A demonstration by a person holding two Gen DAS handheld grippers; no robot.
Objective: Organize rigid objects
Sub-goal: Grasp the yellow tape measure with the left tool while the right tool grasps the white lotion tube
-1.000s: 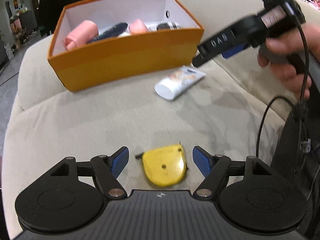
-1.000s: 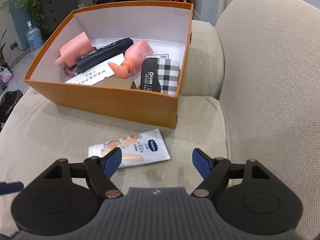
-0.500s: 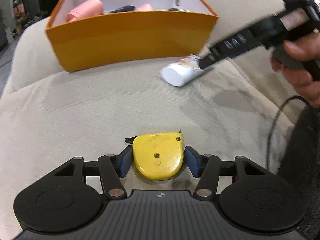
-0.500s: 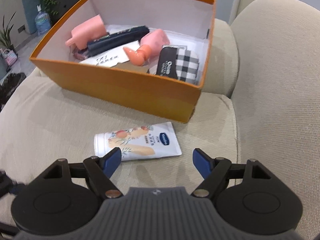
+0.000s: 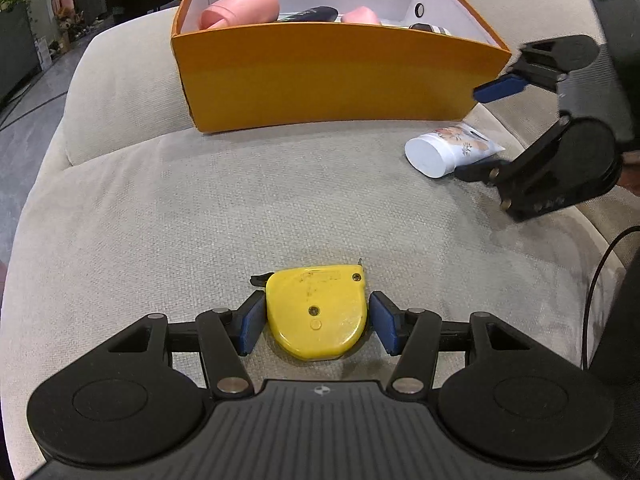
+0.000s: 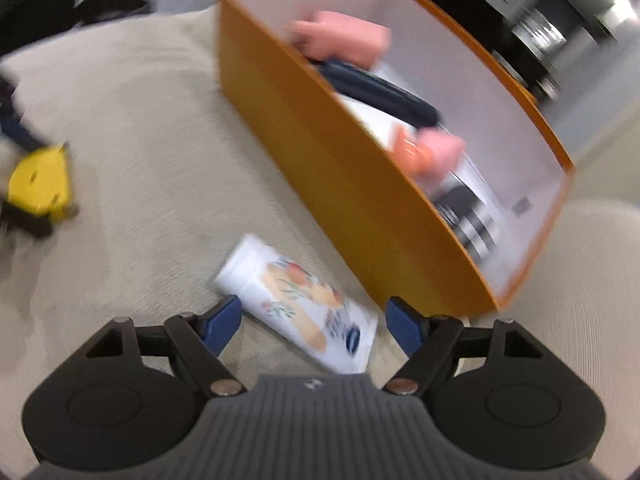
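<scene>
The yellow tape measure (image 5: pixel 316 312) was clamped flat-sided in the left gripper (image 5: pixel 316 322) on the near cushion; hard, probably slick. The lotion tube (image 6: pixel 298 302), squishier, was straddled by the wide-open right gripper (image 6: pixel 314 322) beside the orange box (image 6: pixel 360 200); best pinched mid-body.

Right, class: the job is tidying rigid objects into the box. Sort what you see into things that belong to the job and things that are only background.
Job:
yellow tape measure, between the left claw pads
white cream tube, inside the open right claw
orange box

Background:
beige sofa cushion
black cable
</scene>
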